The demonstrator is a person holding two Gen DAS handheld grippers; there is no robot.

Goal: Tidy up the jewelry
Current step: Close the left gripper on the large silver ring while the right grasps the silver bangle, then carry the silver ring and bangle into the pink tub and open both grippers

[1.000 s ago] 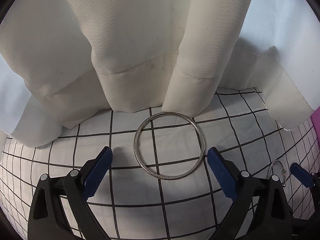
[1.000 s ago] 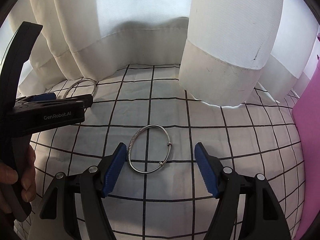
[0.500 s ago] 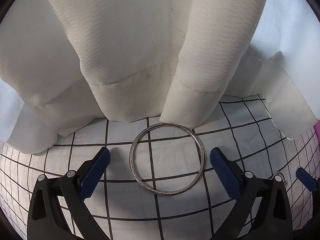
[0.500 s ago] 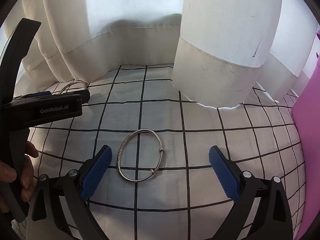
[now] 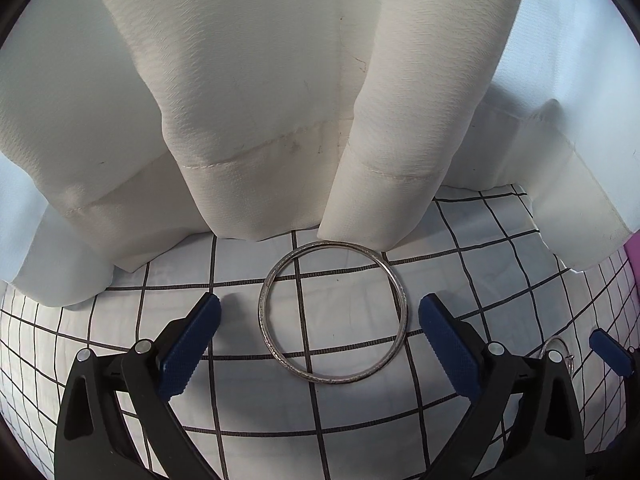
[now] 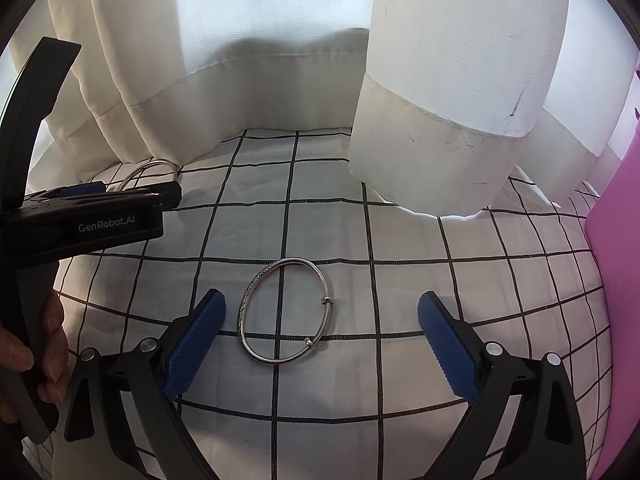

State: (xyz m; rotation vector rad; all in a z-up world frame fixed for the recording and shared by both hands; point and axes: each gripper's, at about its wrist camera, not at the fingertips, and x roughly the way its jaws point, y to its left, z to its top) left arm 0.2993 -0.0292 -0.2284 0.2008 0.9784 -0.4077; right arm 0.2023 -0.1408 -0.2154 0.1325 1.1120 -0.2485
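A large plain silver bangle point(image 5: 394, 292) lies flat on the white black-grid cloth point(image 5: 352, 412), close under the curtain hem. My left gripper point(image 5: 319, 326) is open, its blue pads on either side of the bangle. A smaller silver bracelet with a bead clasp point(image 6: 247, 320) lies on the cloth in the right wrist view. My right gripper point(image 6: 321, 326) is open and empty, the bracelet between its pads, nearer the left one. The left gripper's body point(image 6: 92, 216) shows at the left of that view, with the large bangle point(image 6: 138, 172) partly hidden behind it.
Cream curtain folds point(image 5: 280, 100) hang down onto the cloth at the back, and also show in the right wrist view point(image 6: 448, 100). A pink object point(image 6: 616, 260) stands at the right edge. The right gripper's blue tip point(image 5: 610, 350) and the small bracelet point(image 5: 558, 346) peek in at far right.
The right gripper's jaws have opened wider and it moved slightly forward over the small bracelet. The left gripper has edged forward so the large bangle sits further between its pads.
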